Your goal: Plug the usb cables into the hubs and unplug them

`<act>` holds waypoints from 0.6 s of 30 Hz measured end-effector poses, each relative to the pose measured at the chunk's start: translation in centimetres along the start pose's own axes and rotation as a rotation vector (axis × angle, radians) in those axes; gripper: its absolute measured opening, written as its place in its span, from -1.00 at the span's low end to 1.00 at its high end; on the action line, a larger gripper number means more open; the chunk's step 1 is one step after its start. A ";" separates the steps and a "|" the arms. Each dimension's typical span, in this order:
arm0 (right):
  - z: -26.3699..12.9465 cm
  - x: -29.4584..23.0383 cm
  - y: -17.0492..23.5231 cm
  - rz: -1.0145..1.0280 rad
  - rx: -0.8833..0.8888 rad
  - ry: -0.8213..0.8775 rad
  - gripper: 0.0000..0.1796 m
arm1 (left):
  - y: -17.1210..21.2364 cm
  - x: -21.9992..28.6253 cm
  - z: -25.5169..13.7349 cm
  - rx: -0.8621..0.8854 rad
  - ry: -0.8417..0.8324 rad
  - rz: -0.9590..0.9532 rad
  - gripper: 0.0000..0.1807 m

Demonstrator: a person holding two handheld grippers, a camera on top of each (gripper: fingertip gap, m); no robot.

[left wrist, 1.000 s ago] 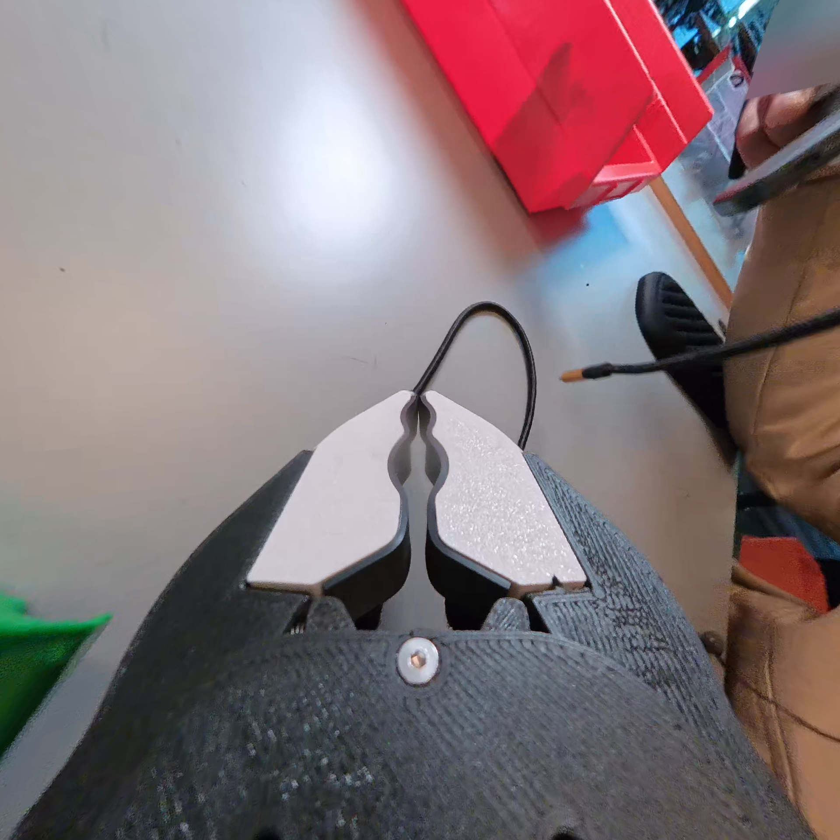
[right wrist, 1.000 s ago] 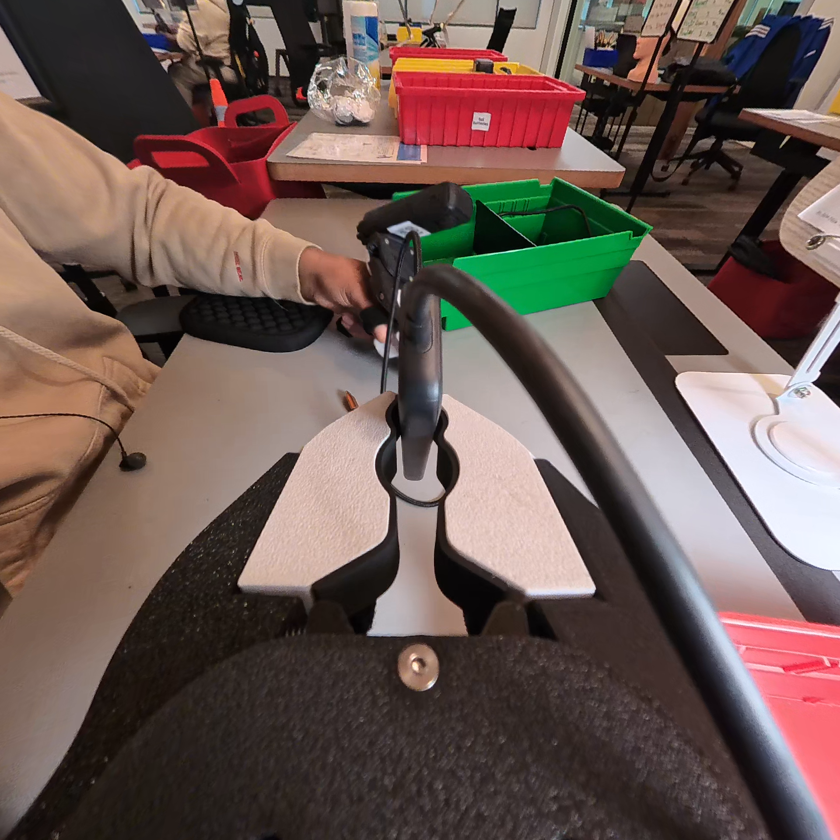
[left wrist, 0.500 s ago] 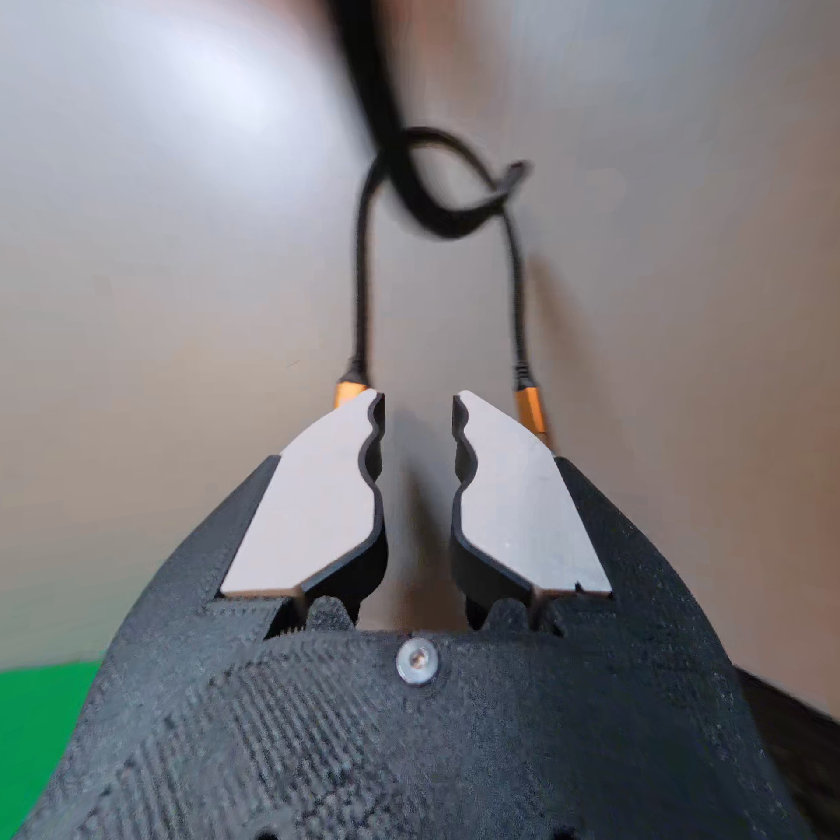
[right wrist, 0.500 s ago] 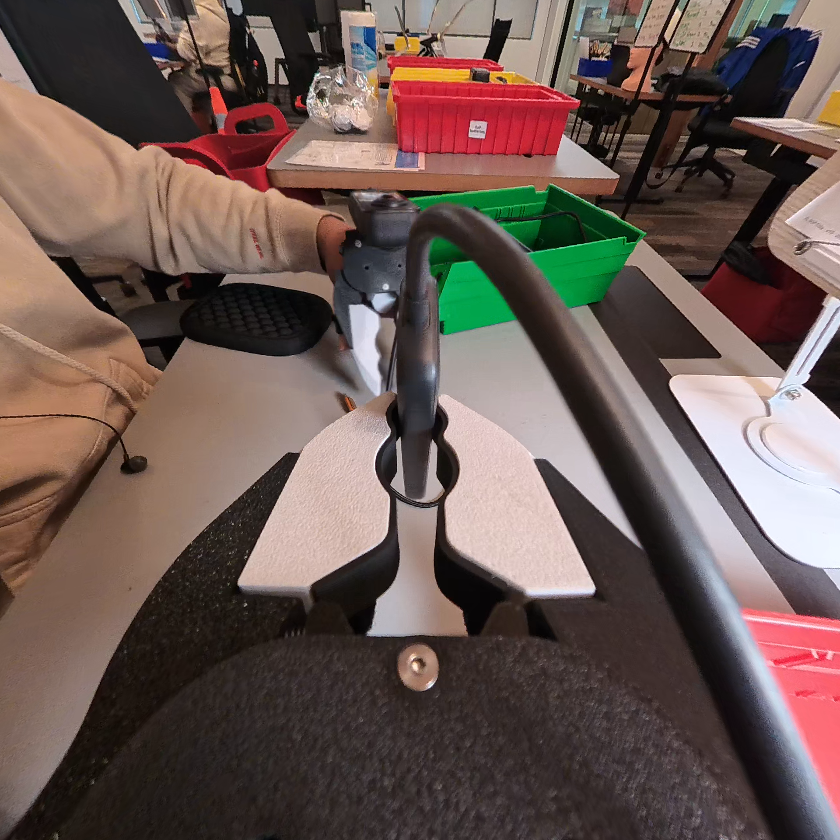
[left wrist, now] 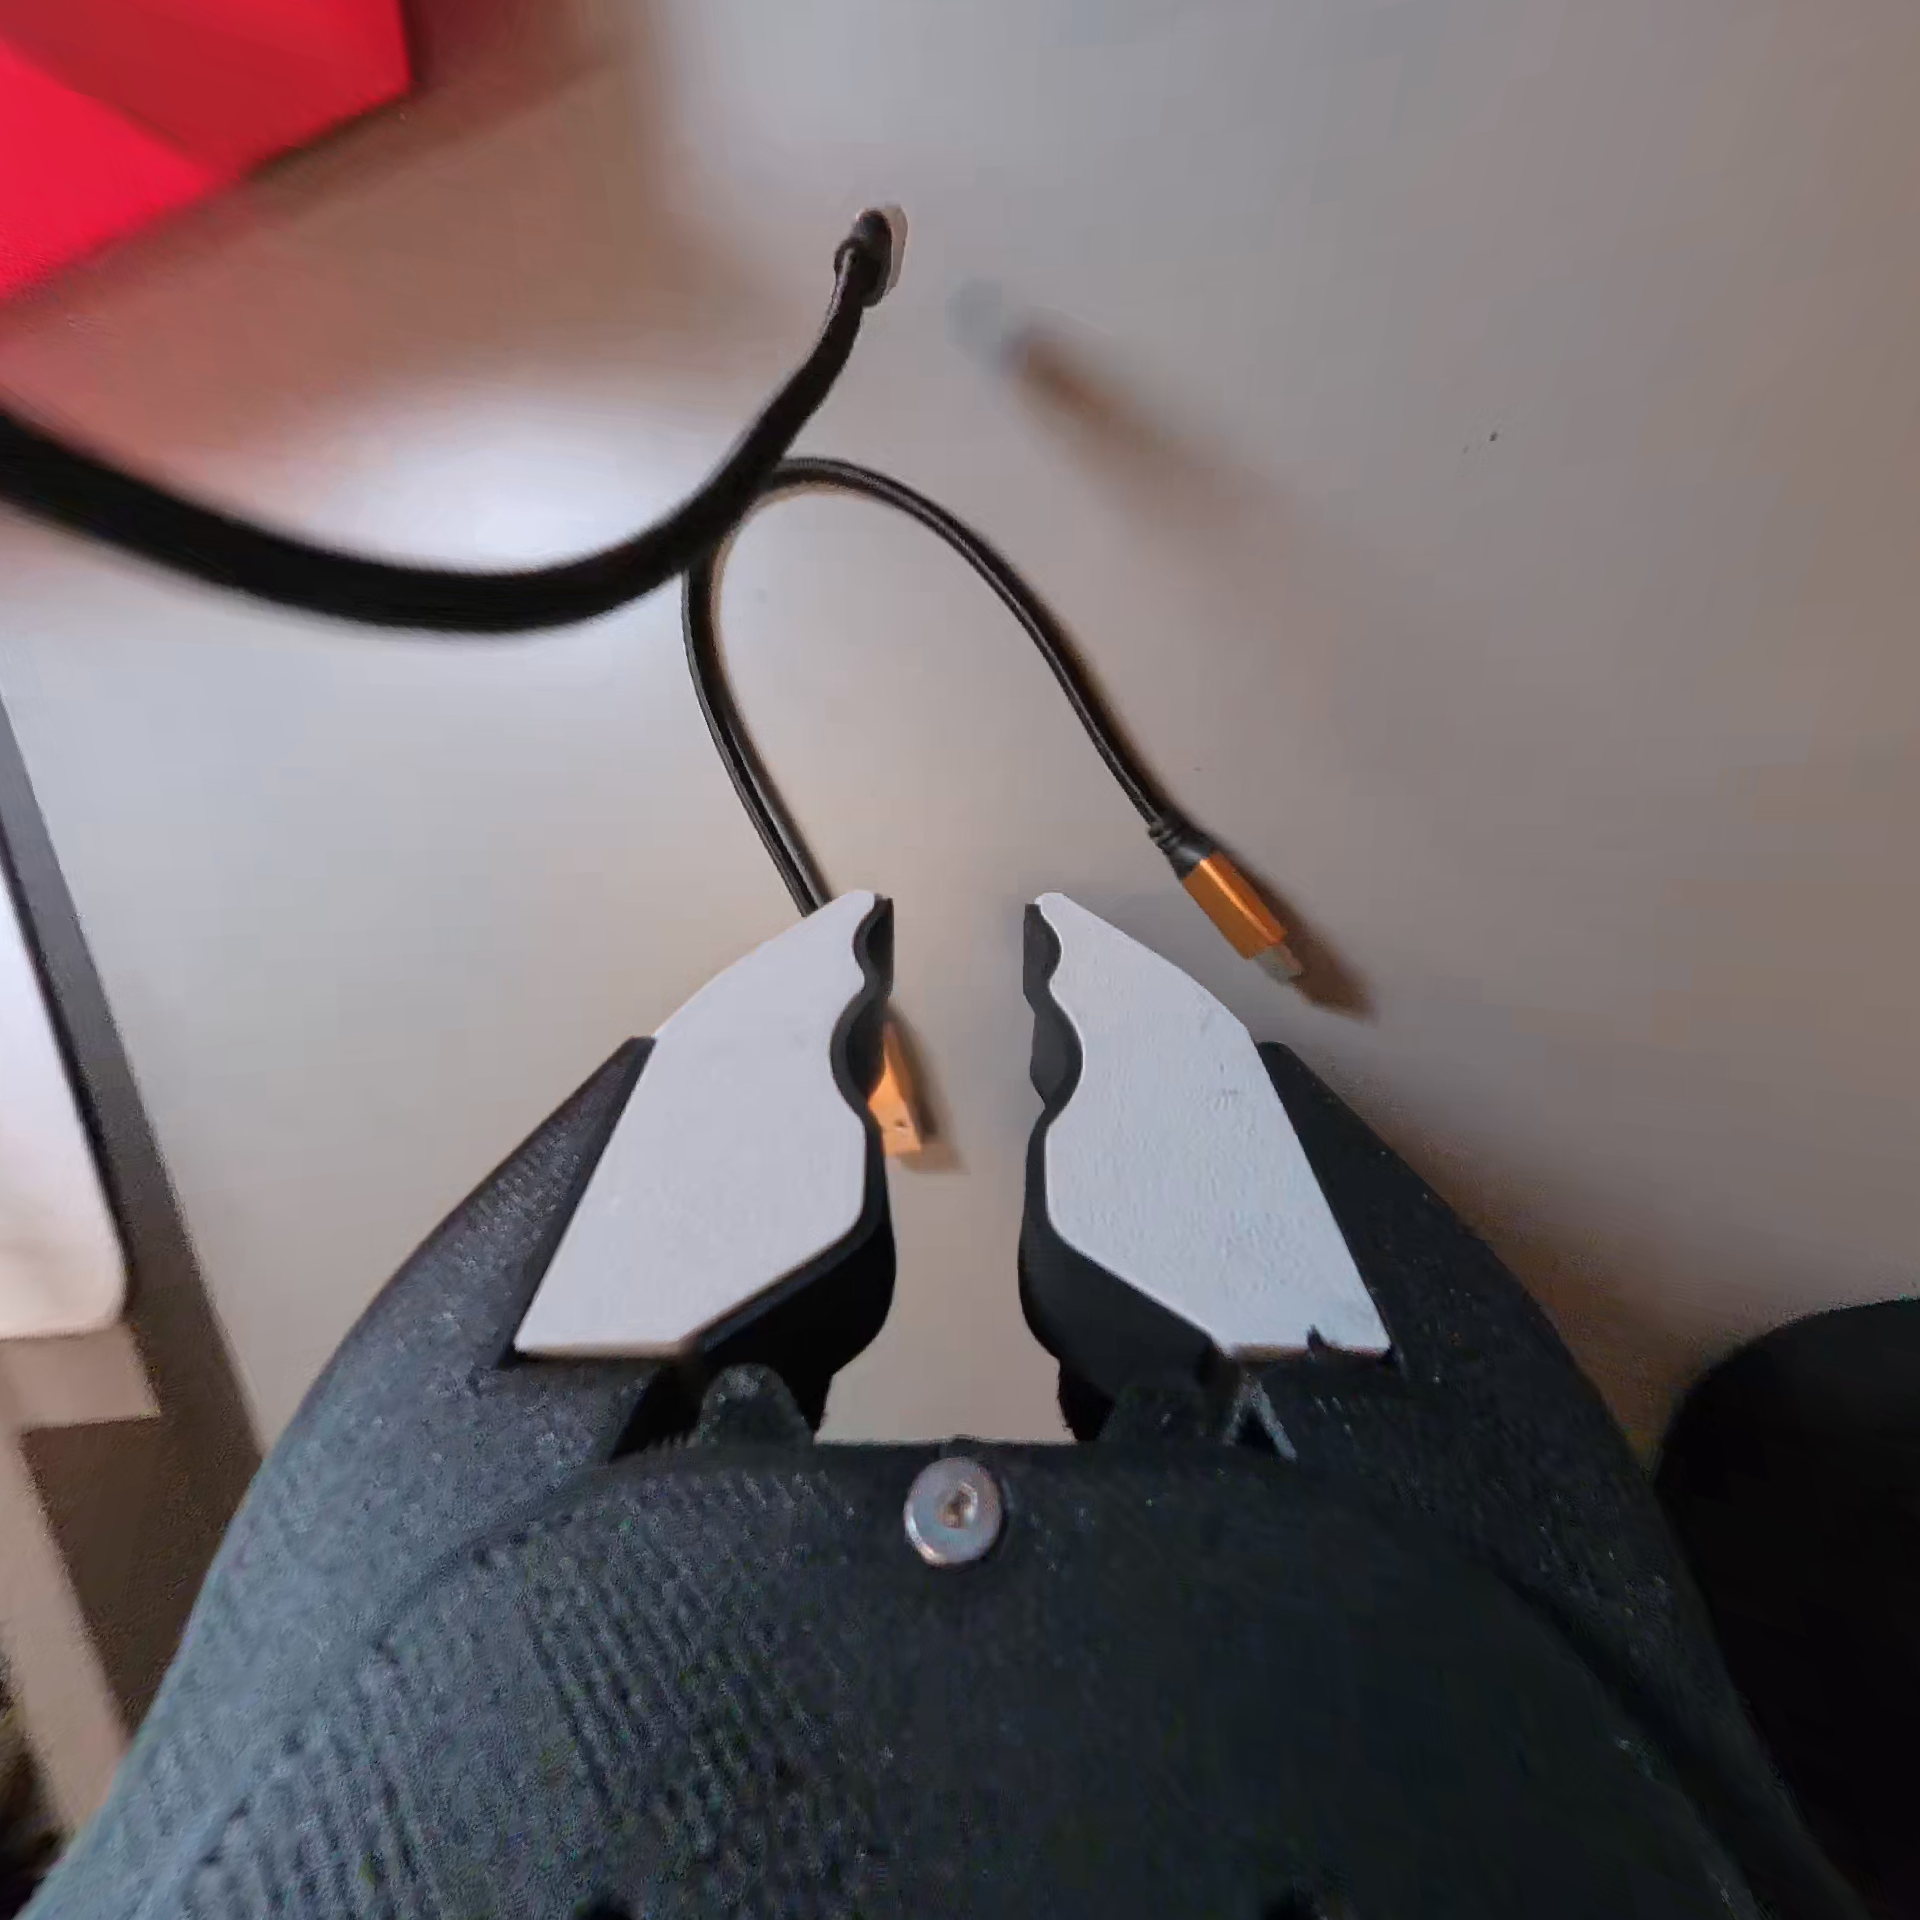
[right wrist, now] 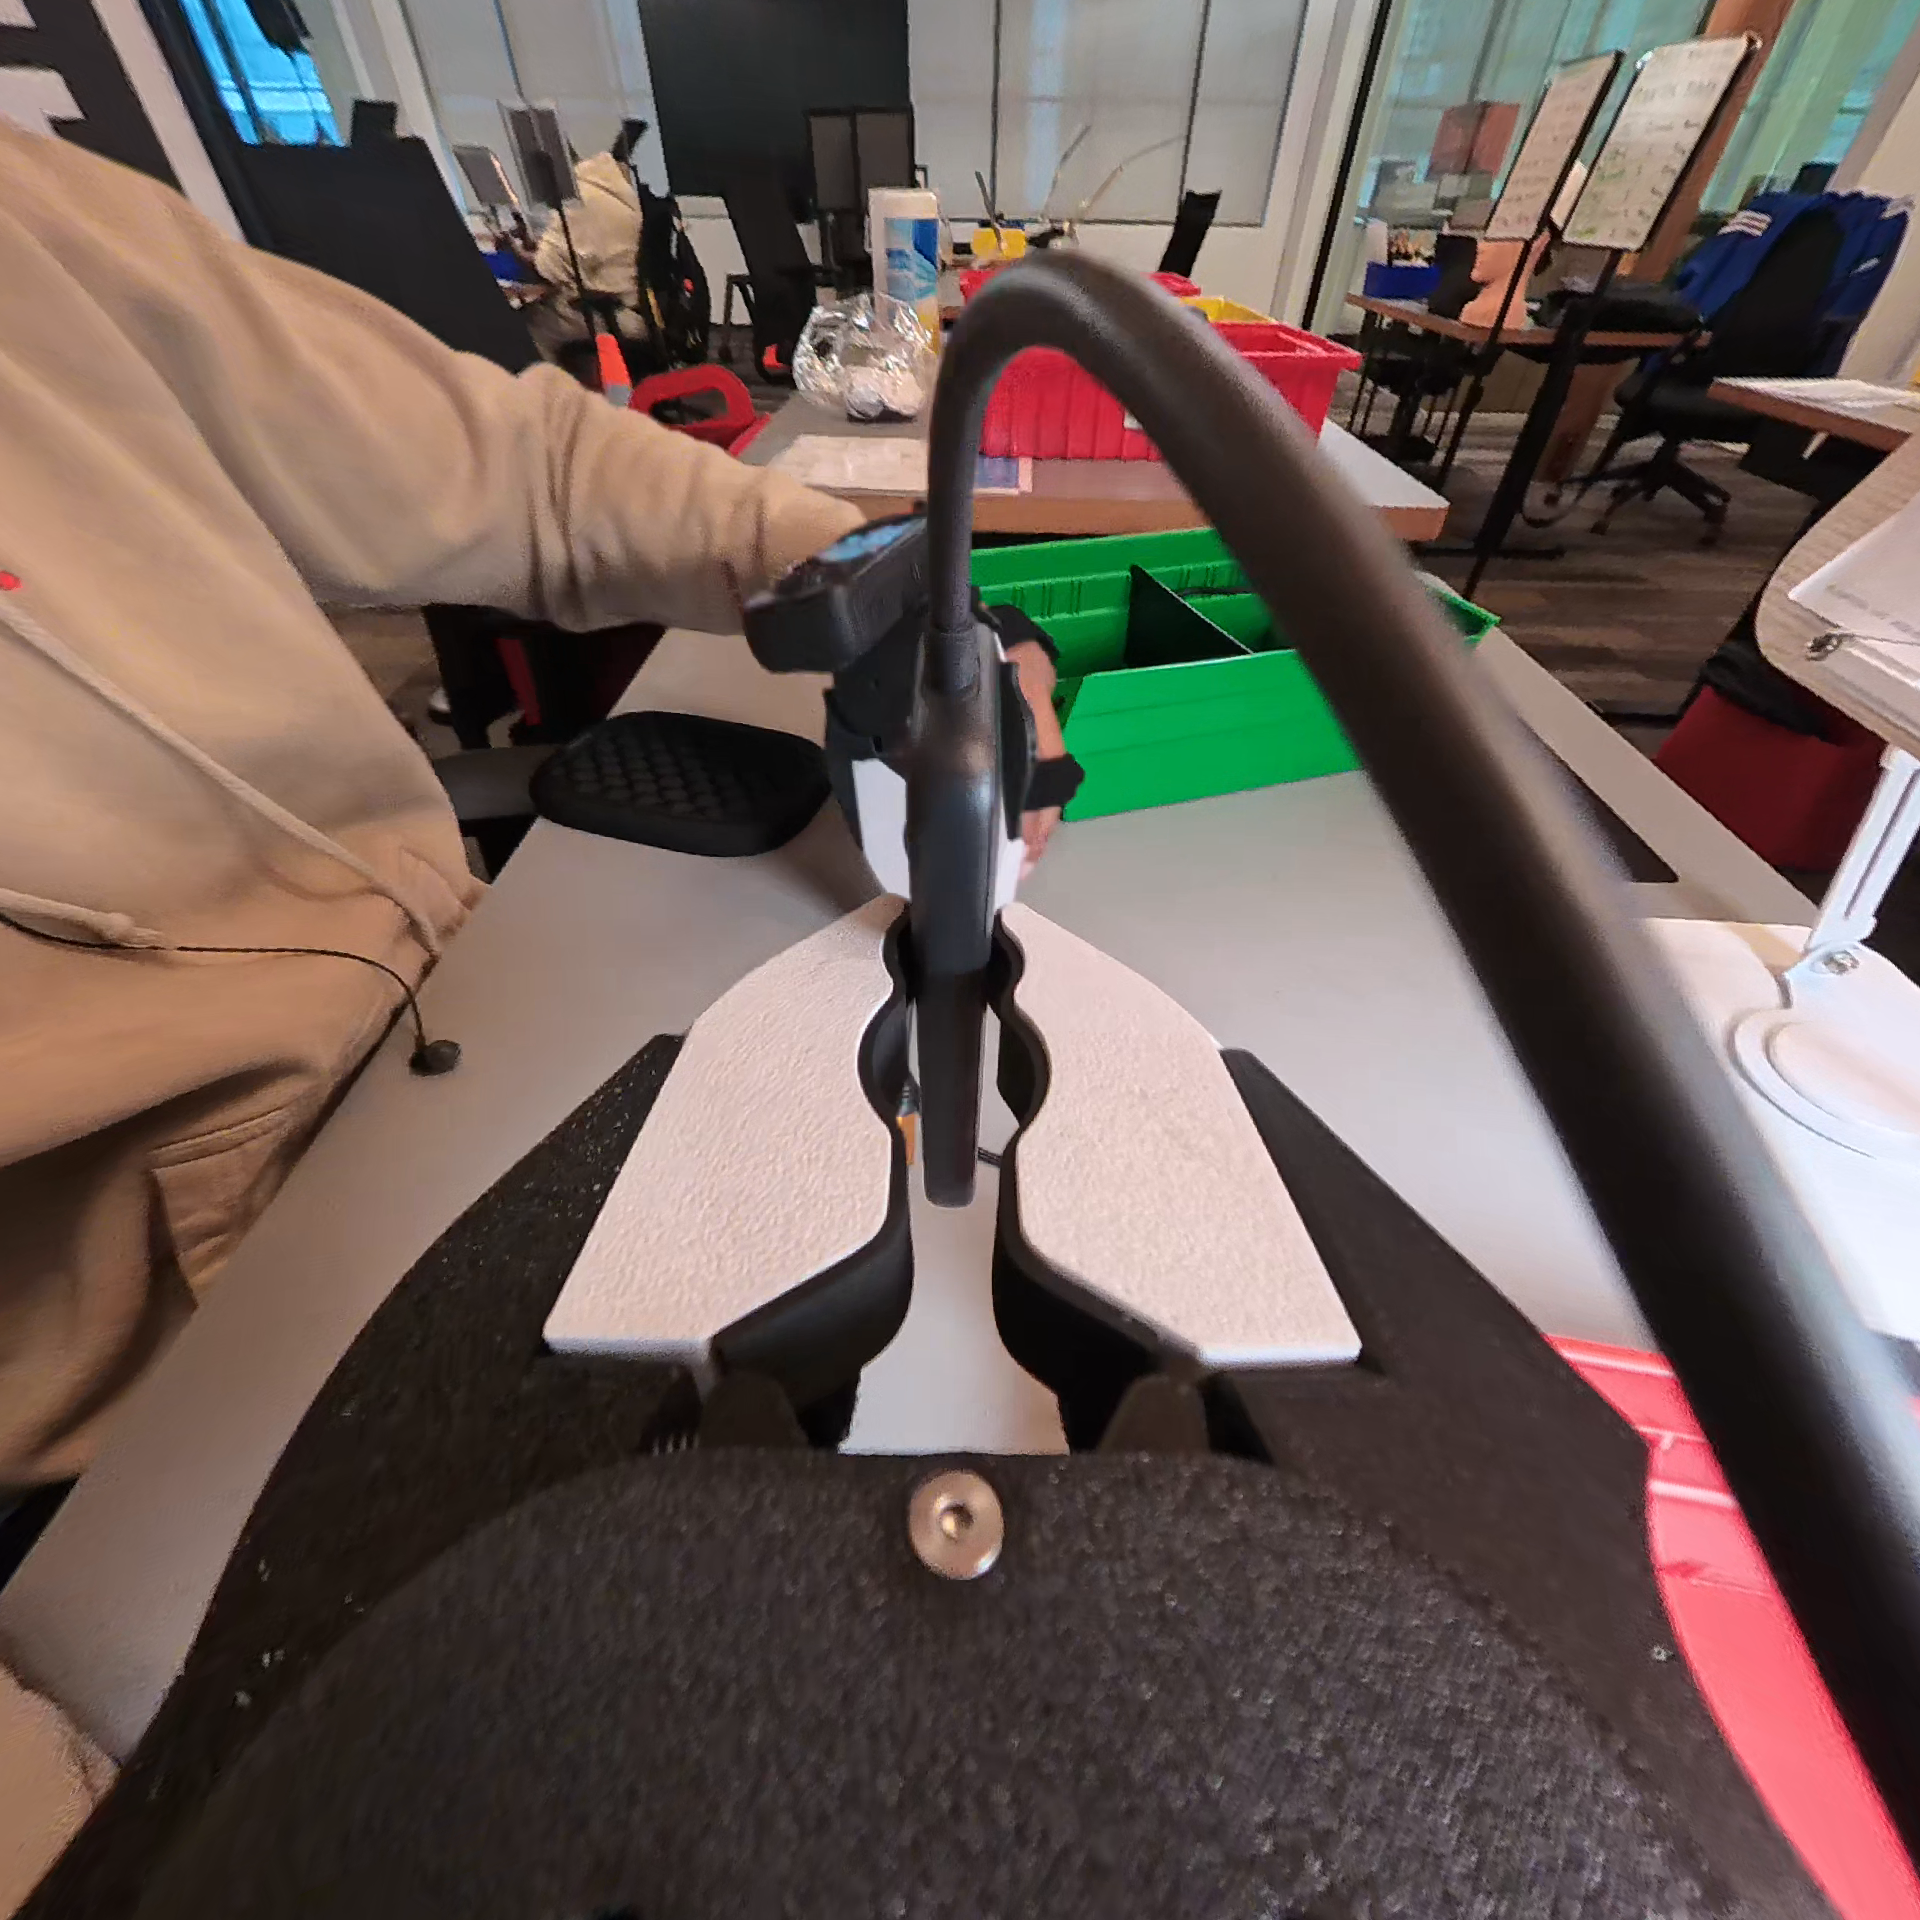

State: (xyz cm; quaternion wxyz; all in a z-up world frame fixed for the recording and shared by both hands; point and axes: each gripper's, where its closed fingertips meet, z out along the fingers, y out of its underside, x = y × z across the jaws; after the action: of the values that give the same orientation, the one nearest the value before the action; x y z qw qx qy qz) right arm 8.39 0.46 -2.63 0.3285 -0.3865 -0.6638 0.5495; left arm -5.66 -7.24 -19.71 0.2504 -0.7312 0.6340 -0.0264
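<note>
A thin black USB cable with orange plugs lies in an arch on the grey table. One orange plug lies right of my left gripper. The other plug lies under the gap, by the left finger. My left gripper is open and empty above them. My right gripper is shut on a dark grey hub, held upright. The hub's thick black cable arcs up and over to the right. Its free plug end hangs in the left wrist view.
A green bin stands beyond the hub. A red bin is at lower right and also shows in the left wrist view. A white lamp base sits right. A black chair armrest and a person's beige sleeve are left.
My left gripper opened and let go of the thin cable, which now lies on the table. It has since shifted over the plugs. My right gripper still holds the hub.
</note>
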 end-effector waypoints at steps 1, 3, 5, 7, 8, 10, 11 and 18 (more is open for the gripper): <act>-0.2 -0.2 -0.1 -0.002 0.009 -0.010 -0.87 | -0.3 -0.4 0.4 -0.016 0.001 0.048 -0.72; -0.7 -0.7 -0.5 -0.004 0.032 -0.034 -0.87 | -0.7 -1.3 1.1 -0.043 0.005 0.127 -0.70; -1.3 -1.0 -0.9 -0.007 0.057 -0.050 -0.87 | -1.1 -2.3 1.9 -0.053 0.030 0.145 -0.67; -2.1 -1.4 -1.3 -0.009 0.084 -0.065 -0.87 | -1.6 -3.5 2.7 -0.047 0.050 0.150 -0.66; -2.6 -1.6 -1.5 -0.008 0.095 -0.069 -0.87 | -1.8 -4.0 3.1 -0.043 0.061 0.144 -0.66; -3.5 -1.6 -1.8 -0.012 0.120 -0.058 -0.87 | -2.2 -4.9 4.2 -0.027 0.089 0.099 -0.68; -4.0 -1.6 -1.9 -0.013 0.134 -0.057 -0.87 | -2.5 -5.2 4.8 -0.014 0.107 0.076 -0.68; -6.6 -2.0 -2.9 -0.027 0.220 -0.044 -0.87 | -4.5 -6.0 7.2 0.049 0.226 -0.009 -0.75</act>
State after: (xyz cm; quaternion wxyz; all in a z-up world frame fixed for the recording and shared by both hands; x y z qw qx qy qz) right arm 14.57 1.61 1.37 0.3617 -0.3270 -0.6115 0.6231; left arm -0.17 1.13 -22.55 0.1949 -0.7200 0.6542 -0.1253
